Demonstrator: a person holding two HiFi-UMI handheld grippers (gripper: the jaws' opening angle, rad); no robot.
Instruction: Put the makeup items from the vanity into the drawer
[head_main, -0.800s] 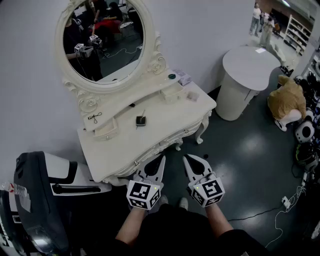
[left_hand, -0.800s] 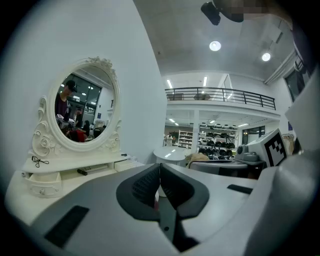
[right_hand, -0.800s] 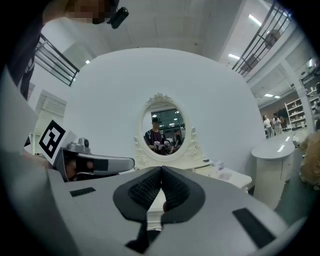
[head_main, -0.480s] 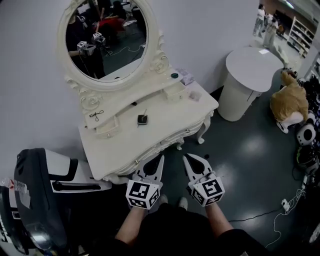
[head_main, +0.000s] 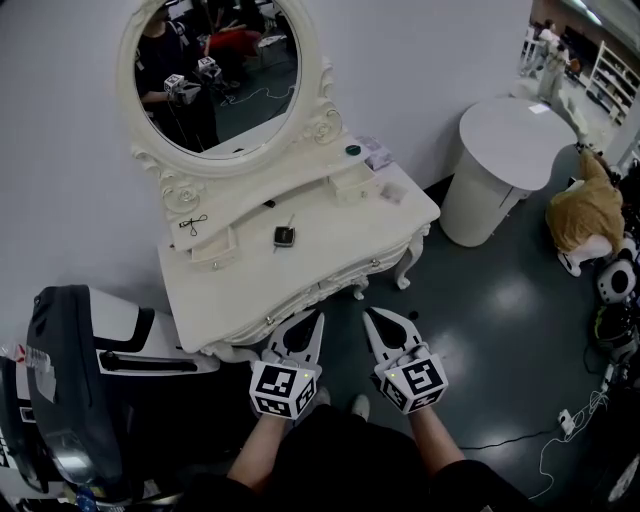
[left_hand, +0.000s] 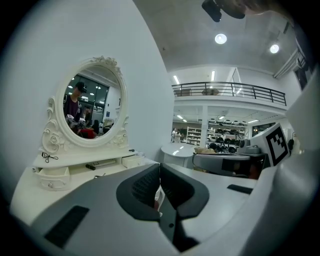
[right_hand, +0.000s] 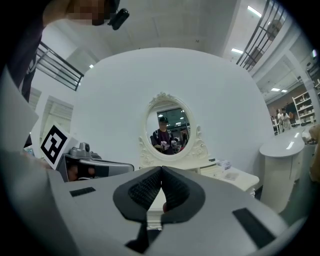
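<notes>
White wall and dark glossy floor surround a cream vanity (head_main: 250, 290) with an oval mirror (head_main: 218, 75). A small black square compact (head_main: 284, 237) lies on the tabletop, well ahead of both grippers. On the shelf under the mirror lie a dark slim stick (head_main: 268, 204), a green round pot (head_main: 352, 151) and a small pale box (head_main: 376, 153) whose print is too small to read. A flat pale packet (head_main: 388, 192) lies near the tabletop's right end. The front drawer (head_main: 340, 283) is closed.

At the vanity's near edge, the left gripper (head_main: 312, 325) has its jaws pressed together on nothing. The right gripper (head_main: 375, 322), just beside it, is likewise closed and empty. The only clear markings are black-and-white square codes on the gripper cubes. A round white table (head_main: 510, 130) stands at the right, with a brown plush toy (head_main: 585, 210) on the floor nearby.
</notes>
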